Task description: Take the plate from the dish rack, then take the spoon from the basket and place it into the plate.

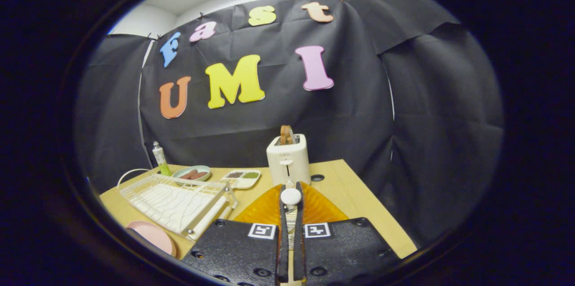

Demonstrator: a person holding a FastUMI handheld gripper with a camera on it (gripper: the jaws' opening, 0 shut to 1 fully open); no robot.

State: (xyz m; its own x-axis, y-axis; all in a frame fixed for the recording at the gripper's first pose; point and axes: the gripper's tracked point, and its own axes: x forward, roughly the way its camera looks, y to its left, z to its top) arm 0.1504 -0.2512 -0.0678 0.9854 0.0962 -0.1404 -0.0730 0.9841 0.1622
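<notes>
- Fingers [284,214] of my gripper [291,207] are lying nearest the lens, pressed nearly together and pinching a white spoon [291,196] between them; its round white end is poking up at the tips and its stem is running back down the gap.
- Just under and ahead of the fingertips, one orange ribbed basket [314,207] is fanning out to both sides.
- Step in hand, as I judge it: spoon is being lifted out of the basket; the plate step is looking done, since one pink plate [152,234] is sitting on the table [359,196] to my left, close beside the near corner of the dish rack [177,200] and outside it.
- Next move, as I judge it: I am needing to swing the gripper left and back toward the plate, passing the rack corner without catching it, then lower the spoon and spread the fingers over the plate.
- Counting beyond the fingers: one white toaster [287,158] straight ahead with something brown in its slot; one divided tray [242,178]; one green dish [193,172] holding brown pieces; one small bottle [161,158], far left.
- Counting totals: one spoon, one plate, one basket, one rack.
</notes>
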